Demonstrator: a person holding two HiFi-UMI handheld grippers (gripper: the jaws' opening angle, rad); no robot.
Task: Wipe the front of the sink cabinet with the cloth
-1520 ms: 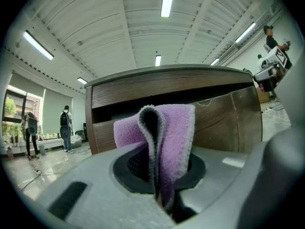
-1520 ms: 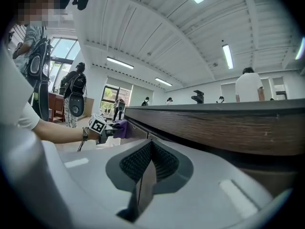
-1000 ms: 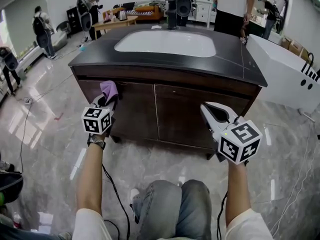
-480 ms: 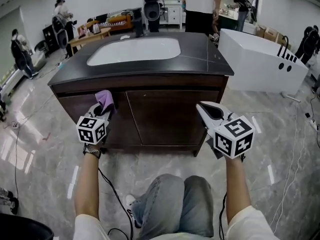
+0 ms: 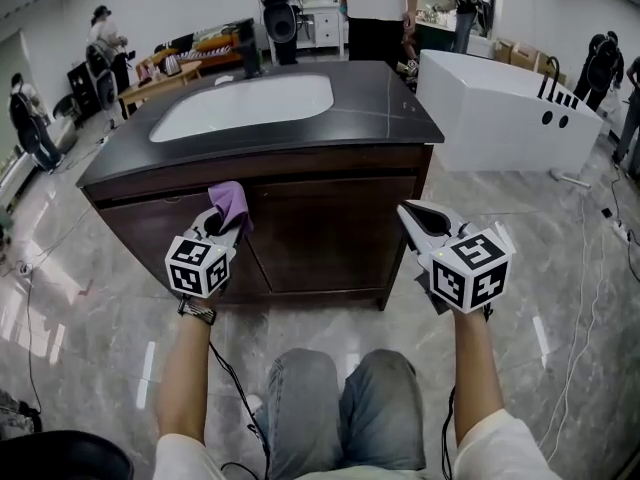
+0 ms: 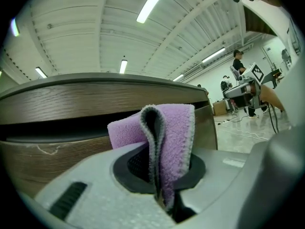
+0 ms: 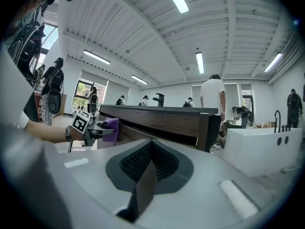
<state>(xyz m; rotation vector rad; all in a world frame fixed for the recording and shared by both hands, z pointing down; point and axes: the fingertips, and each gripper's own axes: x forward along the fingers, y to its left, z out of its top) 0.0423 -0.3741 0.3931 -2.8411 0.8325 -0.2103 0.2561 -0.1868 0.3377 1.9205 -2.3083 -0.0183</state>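
A dark wood sink cabinet with a black top and a white basin stands in front of me. My left gripper is shut on a folded purple cloth, which sits against the upper left of the left door, just under the countertop. In the left gripper view the cloth stands pinched between the jaws with the cabinet front close behind. My right gripper is shut with nothing in it and hangs before the cabinet's right door. The right gripper view shows the cloth at the cabinet's front.
A white bathtub stands to the right of the cabinet. Several people stand behind it and at the far left. Cables lie on the glossy tiled floor. My knees are below the grippers.
The view has shifted, so the cabinet now sits further left. My left gripper with the cloth has slid a little to the right along the cabinet front. The right gripper keeps its place.
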